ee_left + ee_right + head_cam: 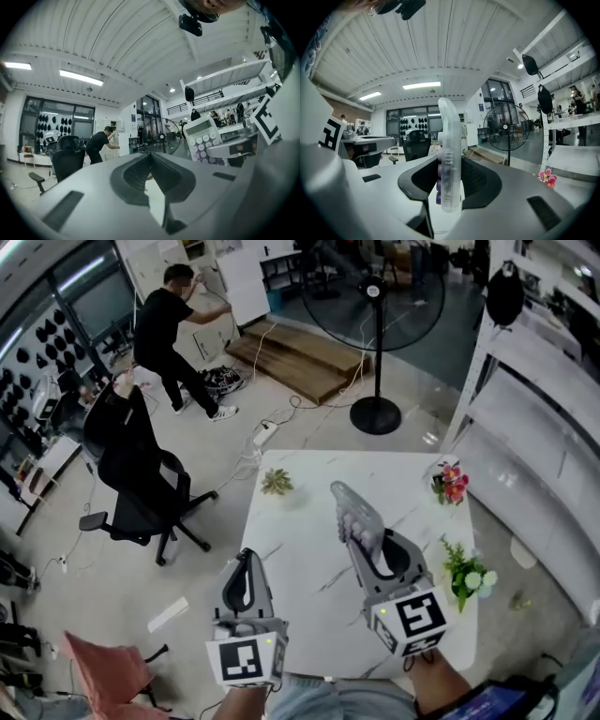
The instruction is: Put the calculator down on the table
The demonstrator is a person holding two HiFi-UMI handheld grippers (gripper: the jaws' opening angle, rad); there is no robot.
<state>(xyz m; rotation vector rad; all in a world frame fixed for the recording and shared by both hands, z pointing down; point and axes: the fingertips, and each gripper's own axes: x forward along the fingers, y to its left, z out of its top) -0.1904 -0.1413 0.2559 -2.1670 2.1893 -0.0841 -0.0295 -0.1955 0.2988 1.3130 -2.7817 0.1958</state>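
Note:
A pale calculator (pixel 354 514) with round keys stands up on edge above the white marble table (pixel 309 587), my right gripper (pixel 369 542) shut on its lower part. In the right gripper view the calculator (pixel 450 154) shows edge-on between the two pads, its purple keys facing left. The left gripper (pixel 246 559) hovers over the table's near left edge, shut with nothing in it. In the left gripper view its fingertips (pixel 150 155) meet, and the calculator (pixel 204 138) shows its key face off to the right.
Three small plants stand on the table: a green succulent (pixel 277 482) far left, pink flowers (pixel 450 484) far right, a green-and-white sprig (pixel 466 575) near right. A black office chair (pixel 141 488) stands left, a floor fan (pixel 377 343) beyond, white shelving (pixel 544 427) right. A person (pixel 173 334) bends far off.

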